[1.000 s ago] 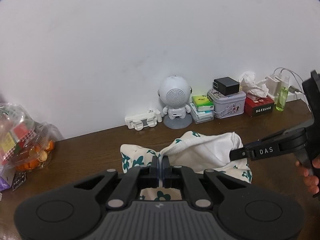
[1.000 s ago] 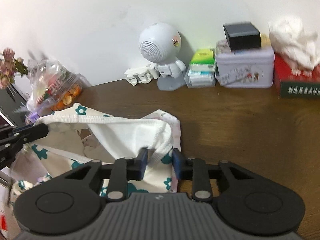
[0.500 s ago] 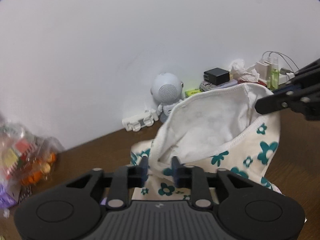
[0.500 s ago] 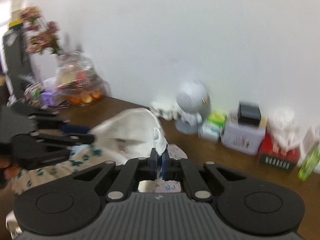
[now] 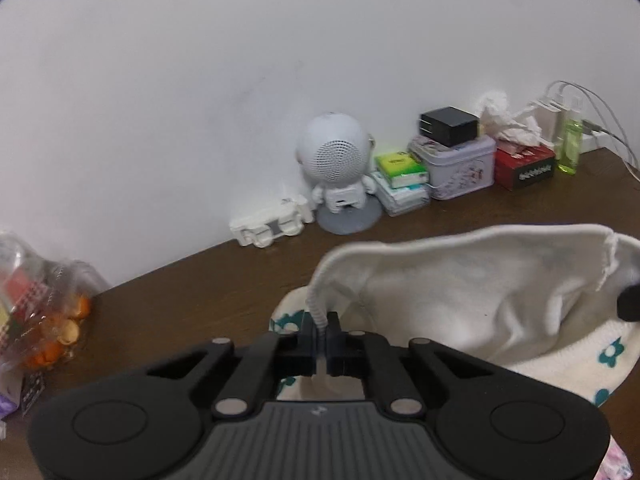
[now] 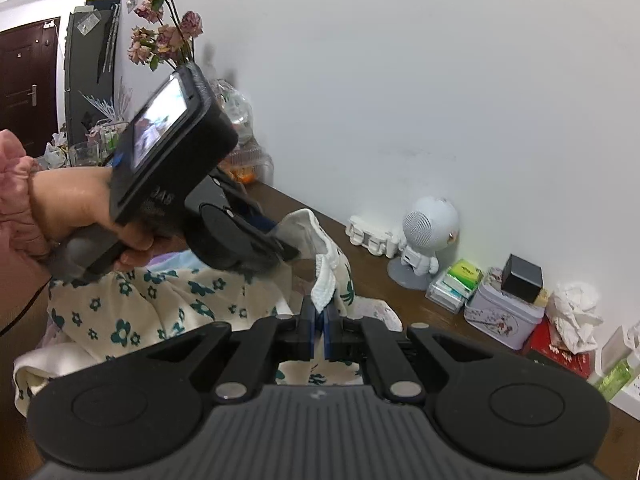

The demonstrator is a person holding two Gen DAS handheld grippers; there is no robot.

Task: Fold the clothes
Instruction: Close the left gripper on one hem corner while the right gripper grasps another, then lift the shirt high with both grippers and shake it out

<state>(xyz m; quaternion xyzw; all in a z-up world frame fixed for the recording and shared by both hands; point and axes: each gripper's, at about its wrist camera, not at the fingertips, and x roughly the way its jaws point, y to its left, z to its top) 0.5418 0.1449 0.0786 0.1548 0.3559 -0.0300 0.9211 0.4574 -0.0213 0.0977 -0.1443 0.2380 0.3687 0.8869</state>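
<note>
A plain white wall (image 5: 200, 80) backs a dark brown wooden table (image 5: 192, 292), and off to the far left of the room a dark door (image 6: 22, 80) and a bunch of dried pink flowers (image 6: 164, 40) show.

The garment (image 5: 480, 312) is a cream knit piece printed with teal flowers, its plain white inside turned outward. It is held up off the table between the two tools, the ribbed hem stretched in a sagging arc, while the rest of the cloth lies heaped on the near part of the table. The left gripper (image 5: 319, 340) has its jaws pressed narrow on the ribbed edge of the cloth at the left end. The right gripper (image 6: 319, 330) likewise pinches a bunched bit of white edging between nearly closed jaws. From the right wrist view the left hand (image 6: 76, 204) in a pink cuff grasps the other tool's handle, and that tool's body and small screen block much of the left of the scene.

Along the far wall stand a white round-headed robot speaker (image 5: 338, 168) on a grey base, a small white toy vehicle (image 5: 272, 228) to its left, a stack of small boxes (image 5: 400, 184), a patterned tin (image 5: 456, 166) with a black block (image 5: 448, 126) on top, a red tissue box (image 5: 524, 162) and a green bottle (image 5: 570, 140). At the far left sits a clear bag of orange fruit (image 5: 48, 316).
</note>
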